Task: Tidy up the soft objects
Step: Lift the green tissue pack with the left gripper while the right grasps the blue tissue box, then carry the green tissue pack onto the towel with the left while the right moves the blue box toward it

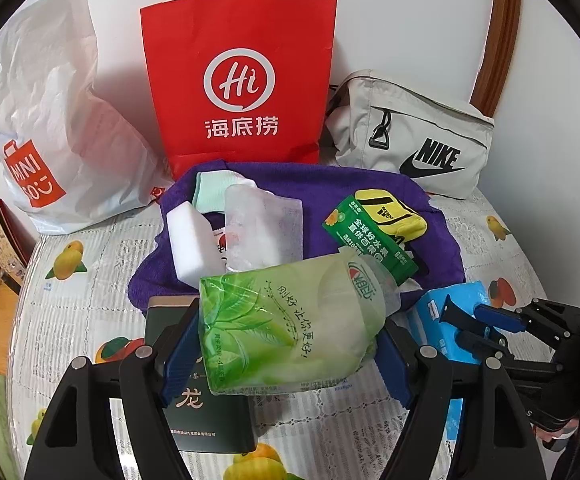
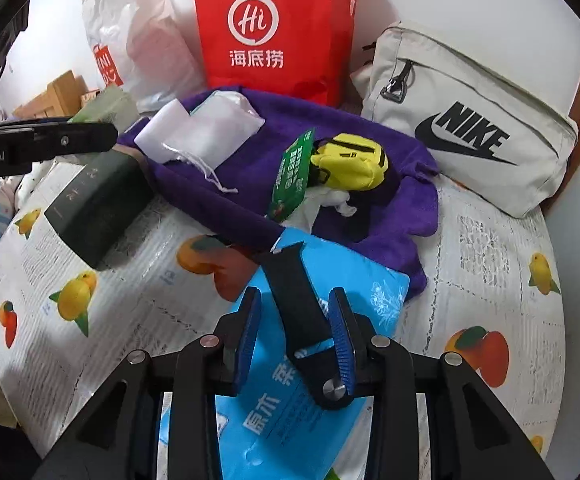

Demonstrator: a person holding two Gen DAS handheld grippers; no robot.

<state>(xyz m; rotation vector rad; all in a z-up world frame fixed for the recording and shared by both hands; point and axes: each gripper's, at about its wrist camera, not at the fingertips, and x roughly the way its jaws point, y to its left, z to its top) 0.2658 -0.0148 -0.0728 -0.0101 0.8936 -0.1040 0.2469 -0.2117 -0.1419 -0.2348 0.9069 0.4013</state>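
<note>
My left gripper [image 1: 286, 332] is shut on a green tissue pack [image 1: 290, 320], held above a dark green box [image 1: 210, 420]. Behind it a purple towel [image 1: 290, 184] carries a white foam block [image 1: 194, 240], a clear pouch [image 1: 266, 232], a green sachet [image 1: 369, 240] and a small yellow bag [image 1: 393, 212]. My right gripper [image 2: 293, 294] stands open over a blue tissue pack [image 2: 369, 284]. A black strap [image 2: 301, 308] lies on that pack between the fingers, against the right pad and apart from the left one.
A red paper bag [image 1: 242, 80], a white plastic shopping bag [image 1: 50, 120] and a grey Nike pouch [image 1: 417, 140] stand along the wall at the back. A fruit-print cloth [image 1: 90, 280] covers the table. Wooden furniture sits past the left edge.
</note>
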